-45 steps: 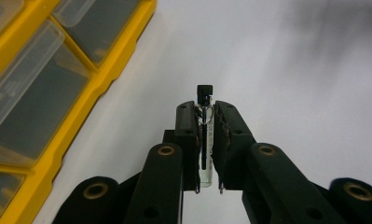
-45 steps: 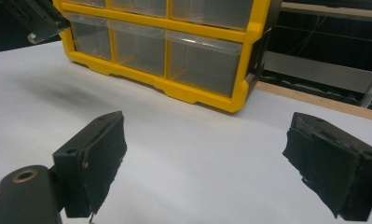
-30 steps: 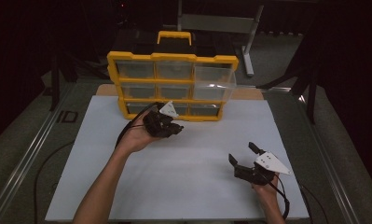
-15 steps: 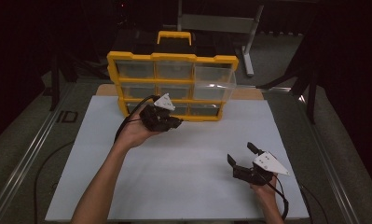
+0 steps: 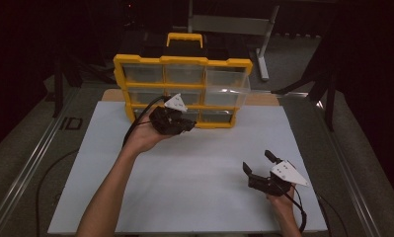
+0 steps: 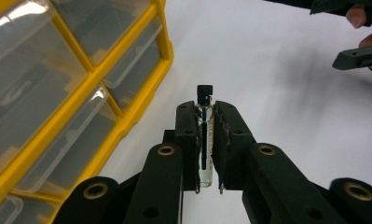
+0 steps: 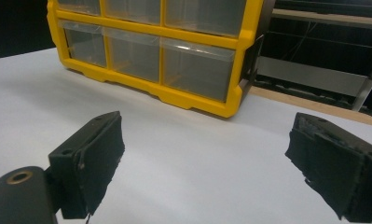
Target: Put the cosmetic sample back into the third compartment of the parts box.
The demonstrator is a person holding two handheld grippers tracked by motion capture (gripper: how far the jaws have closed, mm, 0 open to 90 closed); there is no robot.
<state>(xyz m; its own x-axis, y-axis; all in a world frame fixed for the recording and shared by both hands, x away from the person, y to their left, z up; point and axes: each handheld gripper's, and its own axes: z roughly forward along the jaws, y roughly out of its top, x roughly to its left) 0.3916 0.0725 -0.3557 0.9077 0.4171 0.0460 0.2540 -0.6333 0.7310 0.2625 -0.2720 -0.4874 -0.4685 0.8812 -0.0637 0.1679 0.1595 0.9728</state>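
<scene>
L claw [image 6: 206, 140] clamped on slim clear glass vial [image 6: 205, 154] w/ blk cap; R claw [image 7: 207, 163] wide apart.

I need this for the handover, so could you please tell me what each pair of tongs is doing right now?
Left tongs: shut on a small glass vial with a black cap.
Right tongs: open, holding nothing.

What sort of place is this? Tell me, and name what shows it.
Probably a lab bench set up for recording. A white table in a dark room holds a yellow drawer organizer, and the left gripper clamps a small glass vial.
</scene>
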